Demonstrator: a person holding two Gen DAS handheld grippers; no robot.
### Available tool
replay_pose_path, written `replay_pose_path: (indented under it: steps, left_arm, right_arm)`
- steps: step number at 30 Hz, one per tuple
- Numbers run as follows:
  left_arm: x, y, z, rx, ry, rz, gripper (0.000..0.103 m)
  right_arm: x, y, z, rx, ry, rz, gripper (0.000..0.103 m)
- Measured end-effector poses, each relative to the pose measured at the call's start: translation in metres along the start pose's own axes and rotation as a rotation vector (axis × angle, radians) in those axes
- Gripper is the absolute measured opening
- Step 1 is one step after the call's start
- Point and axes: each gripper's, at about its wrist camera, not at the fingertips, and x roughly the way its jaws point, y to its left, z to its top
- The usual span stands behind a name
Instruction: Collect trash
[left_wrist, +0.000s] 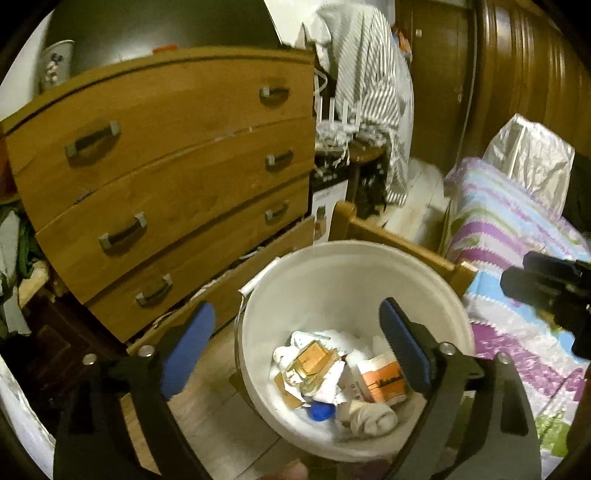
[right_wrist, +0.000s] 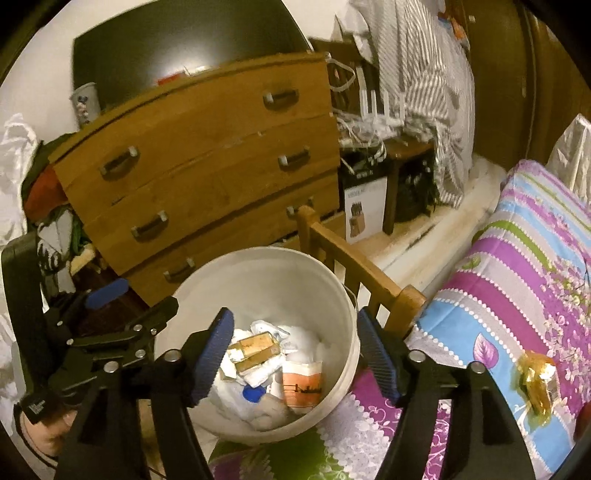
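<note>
A white bucket (left_wrist: 351, 246) stands on the floor between the dresser and the bed. It holds crumpled tissues, a clear gold-tinted box (left_wrist: 310, 363), an orange and white carton (left_wrist: 380, 380) and a blue cap (left_wrist: 321, 411). My left gripper (left_wrist: 297, 305) hangs open above the bucket with nothing between its blue pads. In the right wrist view my right gripper (right_wrist: 295, 314) is also open and empty over the bucket (right_wrist: 258, 252); the left gripper (right_wrist: 136, 299) shows at its left. A crumpled gold wrapper (right_wrist: 537, 384) lies on the bedspread at the right.
A wooden chest of drawers (left_wrist: 166, 166) stands behind the bucket, its bottom drawer ajar. The bed's wooden footboard (right_wrist: 354, 273) touches the bucket's right side, and the striped floral bedspread (right_wrist: 517, 266) lies beyond. A stool with cables and striped cloth (left_wrist: 365, 85) stands farther back. A silver bag (left_wrist: 532, 155) rests on the bed.
</note>
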Motion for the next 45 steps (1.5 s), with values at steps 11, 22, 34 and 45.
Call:
replay_pose_path:
  steps: [11, 22, 34, 45]
  left_arm:
    - [-0.109, 0.006, -0.03, -0.074, -0.248, -0.021, 0.097]
    - [-0.185, -0.009, -0.078, -0.054, -0.379, -0.037, 0.098]
    - [-0.212, -0.033, -0.1, 0.008, -0.344, -0.063, 0.098]
    - [-0.22, -0.045, -0.107, 0.045, -0.353, -0.062, 0.098]
  right_arm:
    - [-0.139, 0.038, -0.067, -0.077, -0.302, -0.009, 0.092]
    - [-0.232, 0.041, -0.142, -0.035, -0.431, -0.055, 0.095]
    - [-0.241, 0.035, -0.17, -0.006, -0.407, -0.068, 0.095]
    - [-0.249, 0.038, -0.165, 0.014, -0.415, -0.078, 0.095]
